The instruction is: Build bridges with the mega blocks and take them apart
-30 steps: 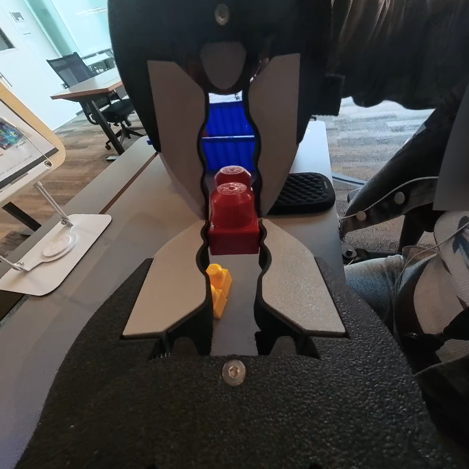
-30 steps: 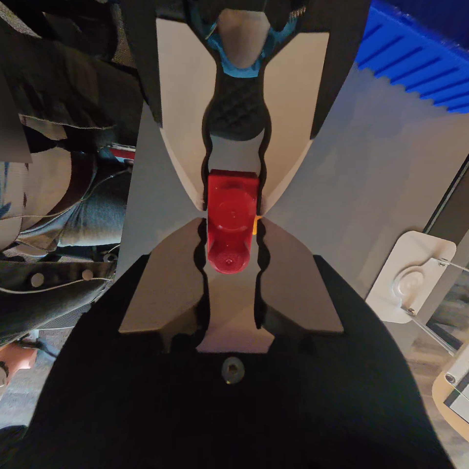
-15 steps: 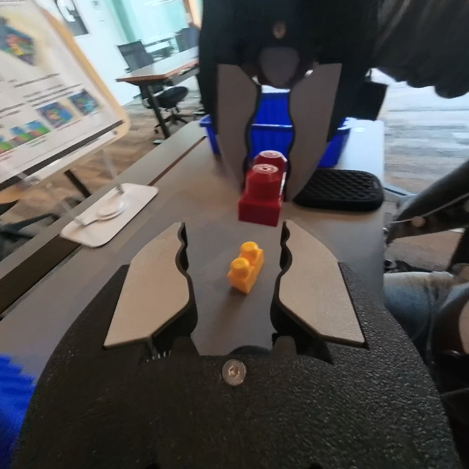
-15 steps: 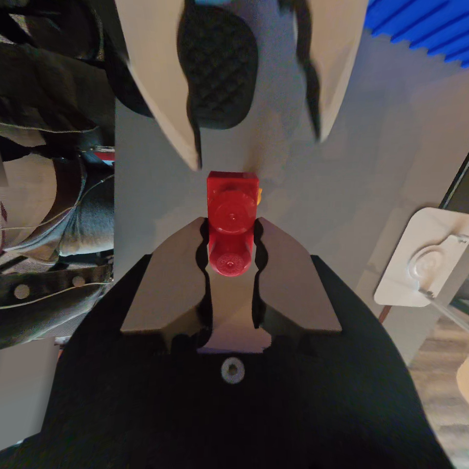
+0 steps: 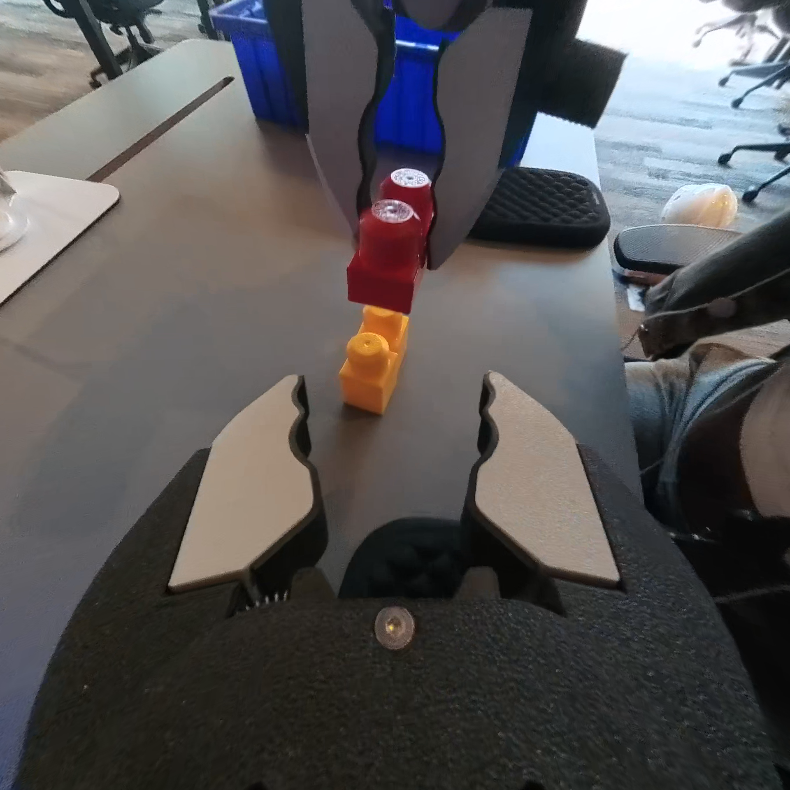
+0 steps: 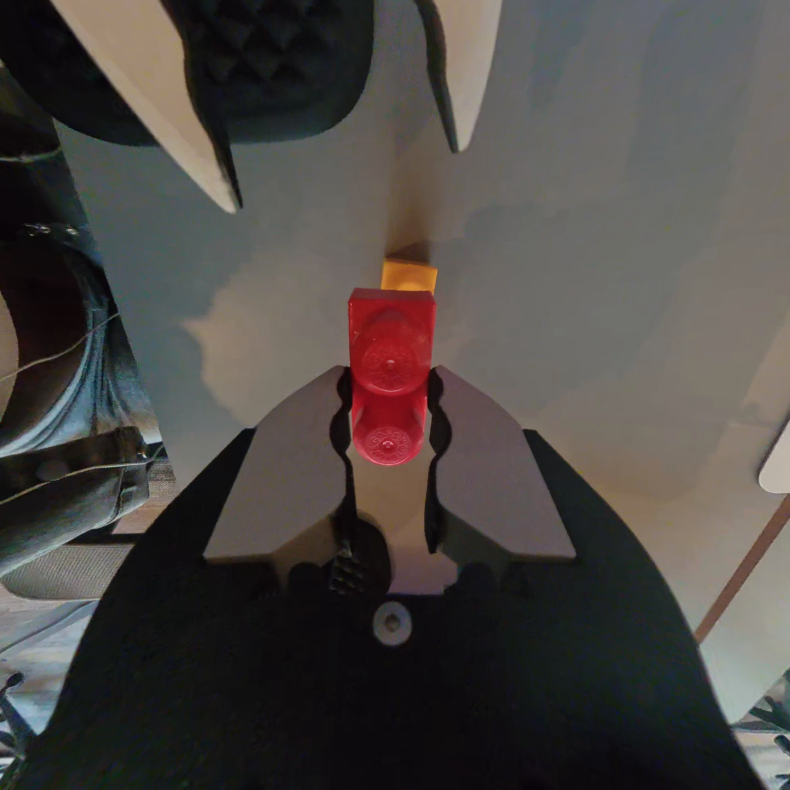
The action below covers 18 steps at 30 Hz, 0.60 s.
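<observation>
A red two-stud block [image 6: 391, 376] is clamped between the fingers of my right gripper [image 6: 389, 372]. In the left wrist view the right gripper [image 5: 395, 239] reaches in from the far side and holds the red block [image 5: 387, 256] over the far end of a yellow two-stud block [image 5: 374, 363], which stands on the grey table [image 5: 192, 320]. I cannot tell whether red and yellow touch. My left gripper [image 5: 393, 384] is open and empty, just in front of the yellow block. The right wrist view shows the yellow block [image 6: 410, 275] beyond the red one and the open left gripper [image 6: 342, 175] farther off.
A blue bin [image 5: 410, 107] stands at the far end of the table, with a black quilted pad [image 5: 538, 213] to its right. A white stand base [image 5: 42, 226] lies at the left edge. A person's legs [image 5: 705, 427] are at the table's right side. Tip to tip, the grippers are about 7 cm apart.
My left gripper has let go of the red block, opened wide and drawn back. The right gripper still holds the red block, now over the yellow block's far end.
</observation>
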Motion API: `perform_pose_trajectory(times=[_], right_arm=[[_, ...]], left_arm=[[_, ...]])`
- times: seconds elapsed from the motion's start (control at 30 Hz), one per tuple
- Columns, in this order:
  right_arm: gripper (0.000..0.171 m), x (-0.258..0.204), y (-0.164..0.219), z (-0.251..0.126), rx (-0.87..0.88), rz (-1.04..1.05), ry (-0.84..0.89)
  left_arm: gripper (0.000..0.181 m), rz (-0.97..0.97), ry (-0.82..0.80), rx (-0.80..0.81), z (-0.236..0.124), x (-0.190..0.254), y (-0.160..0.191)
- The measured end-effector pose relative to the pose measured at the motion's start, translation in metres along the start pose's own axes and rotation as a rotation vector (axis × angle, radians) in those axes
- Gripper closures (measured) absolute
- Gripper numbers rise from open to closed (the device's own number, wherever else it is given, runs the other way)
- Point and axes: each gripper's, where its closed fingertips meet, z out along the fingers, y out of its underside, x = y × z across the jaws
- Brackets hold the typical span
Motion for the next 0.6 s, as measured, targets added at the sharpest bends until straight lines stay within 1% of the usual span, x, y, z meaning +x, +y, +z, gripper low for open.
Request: perform_pose_trajectory(times=[0.1,0.13,0.27,0.37,0.43,0.6], right_arm=[[0.138,0.004,0.002,0.006,-0.025,0.010,0.002],[0.138,0.005,0.003,0.008,-0.032,0.012,0.003],[0.138,0.006,0.002,0.016,-0.047,0.016,-0.010],[0.138,0.007,-0.001,0.023,-0.047,0.020,-0.016],[0.138,0.010,-0.001,0.027,-0.057,0.024,-0.005],[0.138,0.011,0.000,0.035,-0.077,0.028,0.003]], left_arm=[[0.092,-0.007,0.019,0.067,0.017,0.003,-0.002],[0.092,0.001,0.019,0.068,0.023,0.002,0.002],[0.095,0.000,0.049,0.000,0.036,-0.003,0.025],[0.097,0.015,0.070,0.030,0.035,-0.007,0.022],[0.102,0.024,0.096,0.034,0.035,-0.008,0.023],[0.112,0.052,0.097,-0.021,0.041,-0.013,0.031]])
